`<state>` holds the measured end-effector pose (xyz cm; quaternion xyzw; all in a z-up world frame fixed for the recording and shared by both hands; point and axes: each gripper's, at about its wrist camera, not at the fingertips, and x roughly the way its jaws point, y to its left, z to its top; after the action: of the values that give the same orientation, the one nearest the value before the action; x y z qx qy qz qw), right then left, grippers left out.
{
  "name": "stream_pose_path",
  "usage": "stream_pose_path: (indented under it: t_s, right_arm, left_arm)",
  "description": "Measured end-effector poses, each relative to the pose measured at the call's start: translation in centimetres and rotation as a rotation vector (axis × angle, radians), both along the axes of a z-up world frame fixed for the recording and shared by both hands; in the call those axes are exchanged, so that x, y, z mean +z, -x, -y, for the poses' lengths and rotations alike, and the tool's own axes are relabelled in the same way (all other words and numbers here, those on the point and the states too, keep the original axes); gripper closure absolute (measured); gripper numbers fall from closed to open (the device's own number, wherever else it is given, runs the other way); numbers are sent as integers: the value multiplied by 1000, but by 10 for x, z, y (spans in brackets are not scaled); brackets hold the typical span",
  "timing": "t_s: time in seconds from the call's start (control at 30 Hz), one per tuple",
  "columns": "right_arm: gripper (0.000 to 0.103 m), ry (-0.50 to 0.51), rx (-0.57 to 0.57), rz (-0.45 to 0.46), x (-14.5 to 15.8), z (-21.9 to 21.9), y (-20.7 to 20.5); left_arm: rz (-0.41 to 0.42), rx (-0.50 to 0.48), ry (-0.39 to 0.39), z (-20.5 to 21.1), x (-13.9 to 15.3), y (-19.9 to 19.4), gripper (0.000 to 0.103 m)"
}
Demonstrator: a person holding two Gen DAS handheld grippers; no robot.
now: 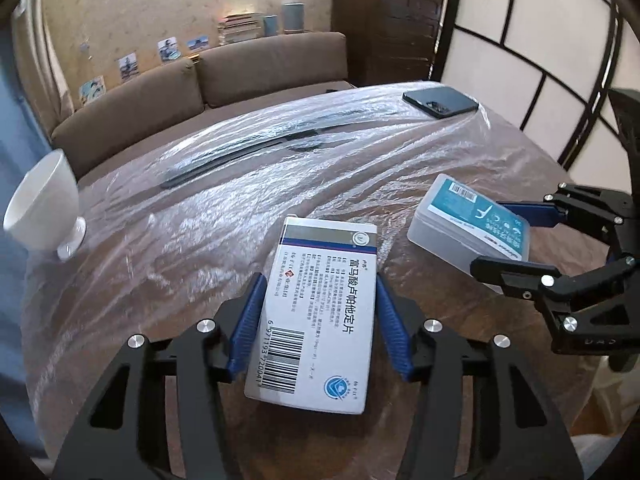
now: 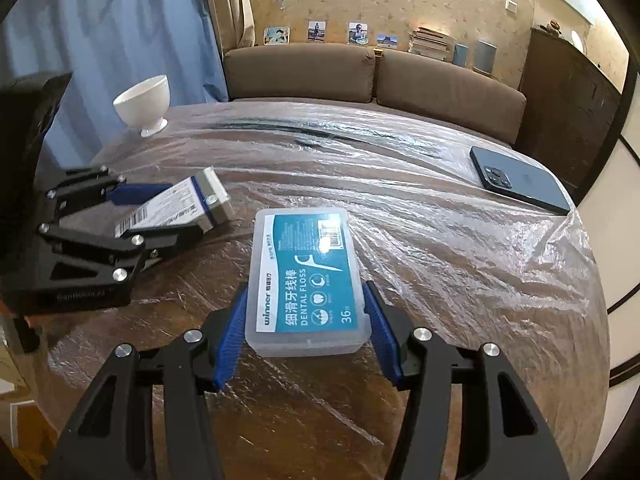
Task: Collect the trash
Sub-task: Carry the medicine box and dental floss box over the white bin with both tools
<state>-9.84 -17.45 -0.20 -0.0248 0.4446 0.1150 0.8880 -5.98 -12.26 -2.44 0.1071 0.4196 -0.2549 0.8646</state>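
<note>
A white medicine box with a barcode and blue print sits between the blue pads of my left gripper, which is shut on its two long sides. In the right wrist view the same medicine box is tilted in the left gripper, just over the table. A clear plastic dental floss box with a teal label is held by my right gripper, pads pressed on both sides, a little above the table. From the left wrist view the floss box and right gripper appear at the right.
The round wooden table is covered with crinkled clear plastic film. A white footed cup stands at its far left and a dark phone lies at its far right. A brown sofa runs behind the table.
</note>
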Motion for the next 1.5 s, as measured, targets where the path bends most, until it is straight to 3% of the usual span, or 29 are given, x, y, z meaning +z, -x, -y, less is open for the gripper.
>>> stream_pose_path:
  t_s: [0.27, 0.47, 0.73, 1.0, 1.37, 1.5]
  right_arm:
    - [49, -87, -19, -28, 5, 10, 5]
    - [49, -95, -13, -22, 13, 10, 17]
    - [49, -86, -10, -34, 11, 10, 34]
    - [48, 8, -6, -23, -1, -3, 42]
    - [49, 49, -6, -12, -9, -13, 25]
    - [49, 20, -4, -17, -5, -9, 25]
  left_arm:
    - [-25, 53, 76, -8, 9, 13, 48]
    - [-42, 83, 108, -10, 14, 27, 48]
    - [-55, 105, 109, -7, 12, 46, 48]
    - [-65, 119, 88, -5, 4, 60, 48]
    - [-60, 139, 70, -6, -1, 69, 48]
    - [-60, 149, 78, -10, 0, 71, 48]
